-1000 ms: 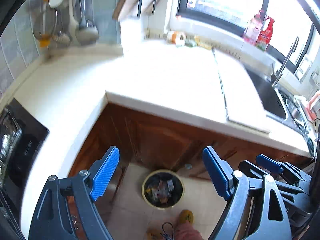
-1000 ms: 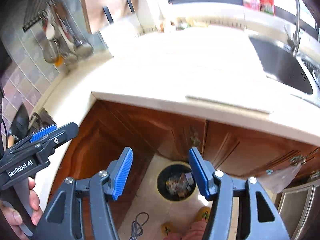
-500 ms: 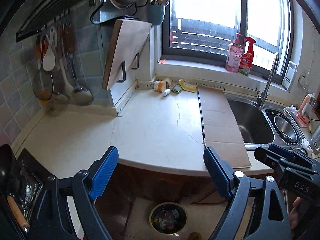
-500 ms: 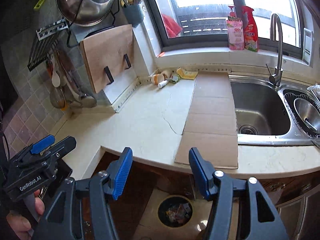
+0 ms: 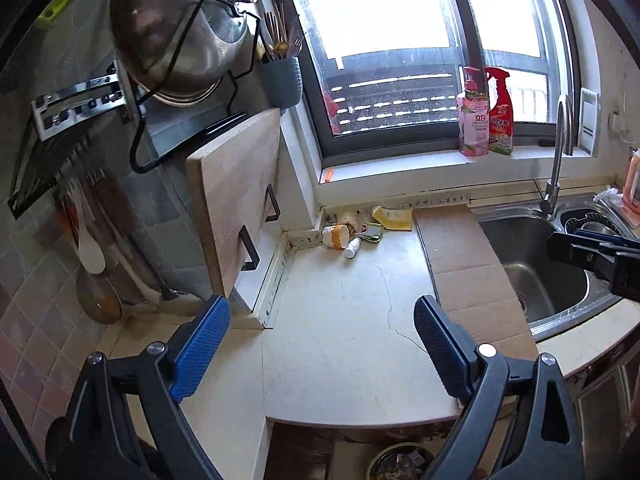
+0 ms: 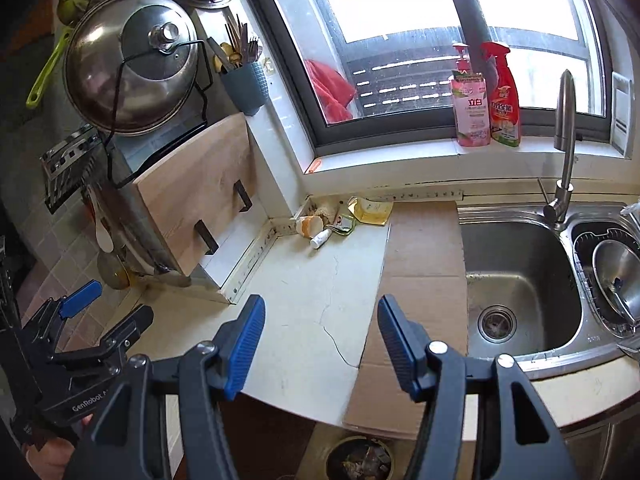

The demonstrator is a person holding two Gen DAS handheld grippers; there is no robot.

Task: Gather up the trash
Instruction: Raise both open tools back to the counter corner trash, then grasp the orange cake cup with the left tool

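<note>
Trash lies in the far corner of the counter under the window: a crushed orange-and-white cup [image 5: 335, 236] [image 6: 309, 225], a small white bottle [image 5: 352, 247] [image 6: 321, 238], a green wrapper [image 5: 370, 234] [image 6: 344, 225] and a yellow packet [image 5: 391, 216] [image 6: 370, 210]. A round bin [image 5: 400, 462] [image 6: 359, 458] with scraps stands on the floor below the counter edge. My left gripper [image 5: 320, 346] hangs above the near counter, its jaws opening, nothing between them. My right gripper [image 6: 320, 344] is open and empty, well short of the trash.
A flattened cardboard sheet [image 5: 464, 264] [image 6: 420, 272] covers the counter beside the steel sink [image 6: 520, 280] and tap [image 6: 564, 148]. A wooden cutting board [image 5: 236, 204] leans at the left under a hanging pot lid [image 5: 176, 28]. Two bottles [image 5: 486, 116] stand on the sill.
Both grippers rose from looking down at the bin and cabinet fronts to looking over the counter at the corner trash. The left jaws stand slightly wider.
</note>
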